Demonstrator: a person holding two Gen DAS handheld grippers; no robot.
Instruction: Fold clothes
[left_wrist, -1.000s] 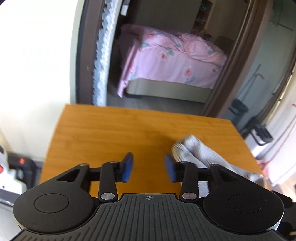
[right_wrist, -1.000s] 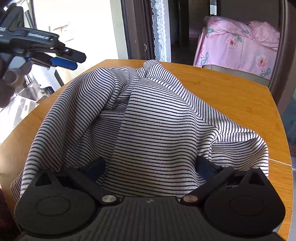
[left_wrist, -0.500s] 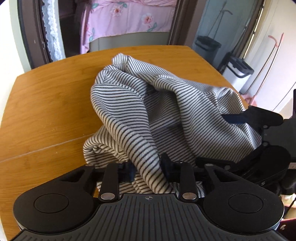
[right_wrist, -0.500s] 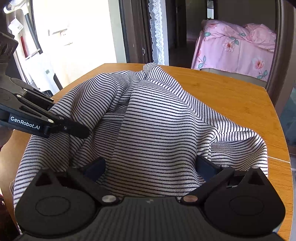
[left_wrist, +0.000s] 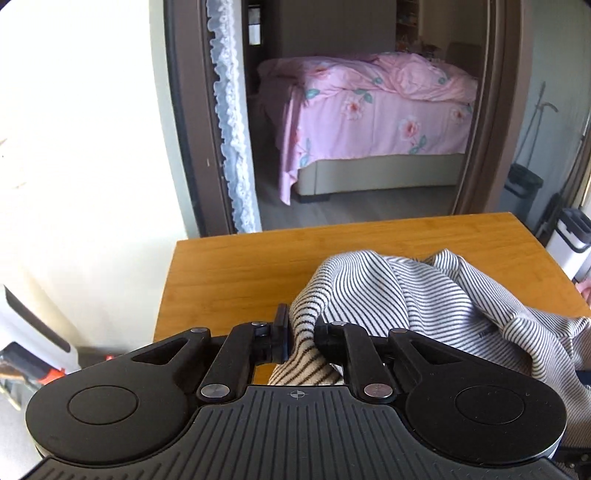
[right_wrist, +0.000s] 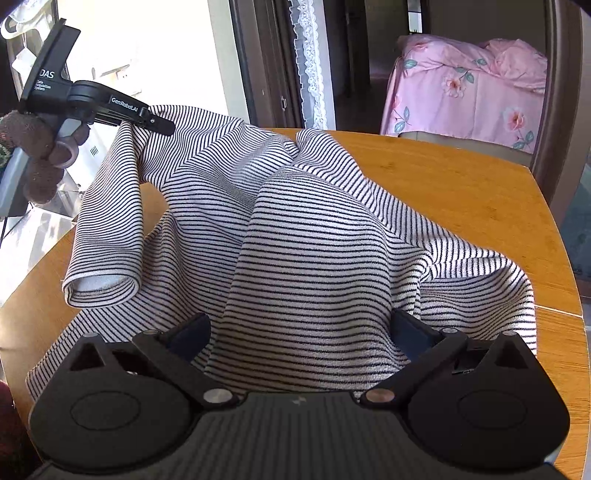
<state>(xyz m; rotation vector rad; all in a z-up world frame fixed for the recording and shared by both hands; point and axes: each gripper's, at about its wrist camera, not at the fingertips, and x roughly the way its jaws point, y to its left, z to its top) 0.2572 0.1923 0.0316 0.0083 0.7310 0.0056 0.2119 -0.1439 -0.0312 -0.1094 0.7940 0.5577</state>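
Observation:
A black-and-white striped shirt (right_wrist: 314, 236) lies crumpled on the wooden table (right_wrist: 461, 192). My left gripper (left_wrist: 301, 332) is shut on a fold of the shirt (left_wrist: 388, 291) and holds it up off the table at the left side. In the right wrist view the left gripper (right_wrist: 155, 122) lifts a sleeve whose cuff (right_wrist: 101, 282) hangs down. My right gripper (right_wrist: 299, 328) is wide open, with shirt cloth draped between and over its fingers at the table's near edge.
The table's far edge (left_wrist: 332, 236) faces a doorway with a lace curtain (left_wrist: 229, 122) and a pink bed (left_wrist: 376, 110) beyond. Bins (left_wrist: 569, 236) stand on the floor to the right. A white appliance (left_wrist: 22, 332) is at the left.
My left gripper has closed on the shirt's sleeve part and raised it up and to the left. The right gripper has stayed open in place under the cloth.

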